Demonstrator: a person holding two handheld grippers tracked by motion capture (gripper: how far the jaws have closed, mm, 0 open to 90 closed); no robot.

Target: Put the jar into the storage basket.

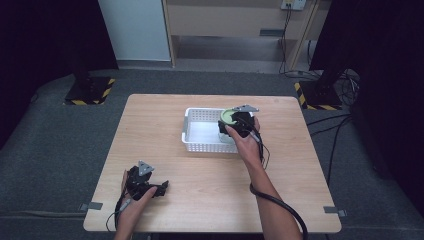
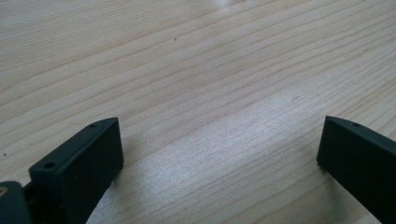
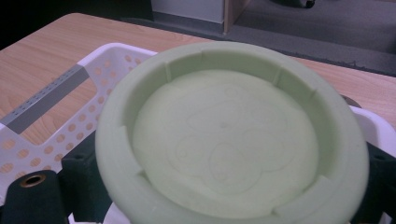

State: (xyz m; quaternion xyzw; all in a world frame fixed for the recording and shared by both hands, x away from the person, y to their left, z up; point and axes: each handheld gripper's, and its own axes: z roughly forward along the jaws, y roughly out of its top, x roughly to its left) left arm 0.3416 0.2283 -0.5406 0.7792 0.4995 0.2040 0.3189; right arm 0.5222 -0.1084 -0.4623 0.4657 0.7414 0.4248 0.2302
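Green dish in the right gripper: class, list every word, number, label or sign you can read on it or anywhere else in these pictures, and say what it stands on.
None can be read.
Green dish: a faint embossed cartoon outline, no letters.
White basket: no label visible.
Table: bare wood, no markings.

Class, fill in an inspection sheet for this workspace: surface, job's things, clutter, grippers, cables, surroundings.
Surface: wooden table, bare grain.
Job's things: pale green round dish held over white perforated basket.
Clutter: nothing seen.
Grippers: right gripper shut on the dish above the basket; left gripper open, low over the table.
Cables: one trails from each gripper; more on the floor at right.
Surroundings: grey carpet, two hazard-striped stand bases, wooden shelving behind.
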